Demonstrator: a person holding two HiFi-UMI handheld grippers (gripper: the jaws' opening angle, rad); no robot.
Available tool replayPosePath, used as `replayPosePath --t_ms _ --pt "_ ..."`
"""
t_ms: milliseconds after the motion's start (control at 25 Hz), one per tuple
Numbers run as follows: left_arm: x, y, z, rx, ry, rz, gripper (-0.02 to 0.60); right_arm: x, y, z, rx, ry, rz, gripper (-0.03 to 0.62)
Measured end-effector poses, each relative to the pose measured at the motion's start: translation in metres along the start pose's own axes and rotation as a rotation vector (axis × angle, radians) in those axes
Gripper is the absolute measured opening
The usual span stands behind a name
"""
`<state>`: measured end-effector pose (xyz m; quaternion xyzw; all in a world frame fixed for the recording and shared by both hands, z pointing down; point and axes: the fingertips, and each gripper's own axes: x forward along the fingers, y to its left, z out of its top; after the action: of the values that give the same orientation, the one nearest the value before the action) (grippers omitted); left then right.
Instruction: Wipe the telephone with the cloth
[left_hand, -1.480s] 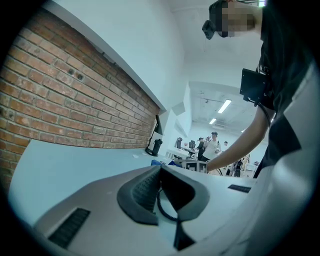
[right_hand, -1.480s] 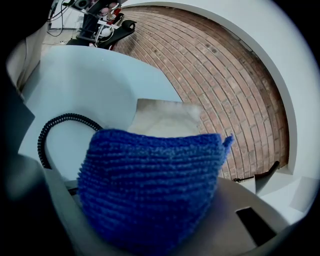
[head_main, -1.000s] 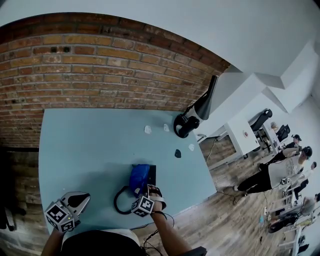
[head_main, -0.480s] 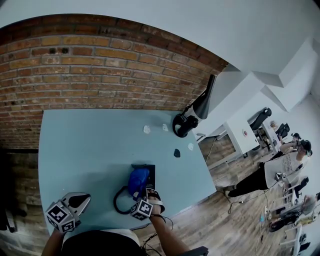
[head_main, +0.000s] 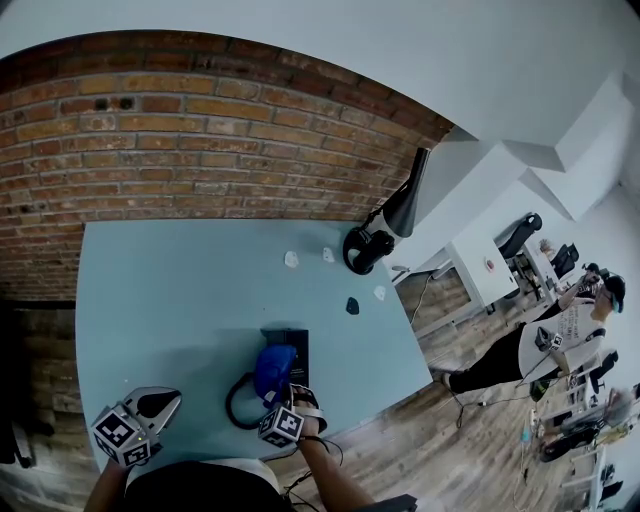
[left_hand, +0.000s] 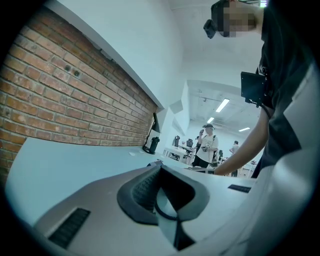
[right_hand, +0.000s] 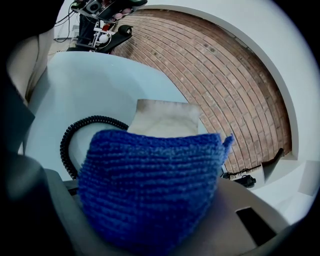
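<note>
Right hand-held gripper grips seemingly knitted cloth.

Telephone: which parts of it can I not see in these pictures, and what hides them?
- Keypad and handset: in the right gripper view the blue cloth covers the telephone except one beige edge.
- Head view: too small for detail, partly under the cloth.
- Coiled cord: lower end passes behind the cloth.

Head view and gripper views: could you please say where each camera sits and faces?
Head view: on the person's head, steeply down at the table; left gripper, right gripper, arms show.
Left gripper view: on that gripper, along its shut, empty jaws across the table; person's torso at right.
Right gripper view: on that gripper, past the clamped cloth toward the telephone.
Shared: head and right gripper views both show cloth and telephone.
</note>
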<state>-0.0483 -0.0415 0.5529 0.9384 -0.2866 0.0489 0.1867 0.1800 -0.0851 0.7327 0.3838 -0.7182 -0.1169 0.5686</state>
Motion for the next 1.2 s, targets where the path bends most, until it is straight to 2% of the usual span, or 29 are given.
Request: replayPosePath --t_ms 480,600,680,760,880,960,1000,1080,1160,1200 --pt "0.001 -0.002 -0.006 -0.006 0.018 -0.005 0.026 -0.008 0.009 0.0 0.016 -0.002 0.003 0.069" --pt "0.001 -0.003 -0.008 -0.007 0.021 -0.003 0.026 -0.01 0.015 -0.001 0.064 -0.013 0.028 0.069" --pt "0.0 -0.004 -0.009 -0.008 0.024 -0.001 0.026 -0.011 0.019 -0.006 0.172 -0.016 0.067 0.072" --pt "-0.002 -0.002 -0.009 -0.01 0.026 0.004 0.026 -0.015 0.021 -0.006 0.345 -0.031 0.141 0.085" --pt "-0.005 0.003 -0.008 -0.012 0.026 0.013 0.026 -0.025 0.015 0.002 0.759 -0.156 0.33 0.096" --pt "-0.006 0.006 -0.007 -0.013 0.024 0.018 0.026 -0.038 -0.003 0.004 0.974 -0.262 0.389 0.098" --pt "-0.006 0.007 -0.006 -0.013 0.023 0.02 0.026 -0.043 -0.015 0.0 1.031 -0.292 0.377 0.098" --pt "-0.005 0.008 -0.005 -0.014 0.022 0.021 0.026 -0.049 -0.045 -0.018 1.07 -0.301 0.296 0.098" --pt "-0.005 0.01 -0.007 -0.017 0.025 0.021 0.026 -0.054 -0.081 -0.042 1.021 -0.261 0.163 0.1" --pt "-0.005 0.011 -0.008 -0.019 0.026 0.021 0.026 -0.058 -0.101 -0.053 0.961 -0.224 0.084 0.099"
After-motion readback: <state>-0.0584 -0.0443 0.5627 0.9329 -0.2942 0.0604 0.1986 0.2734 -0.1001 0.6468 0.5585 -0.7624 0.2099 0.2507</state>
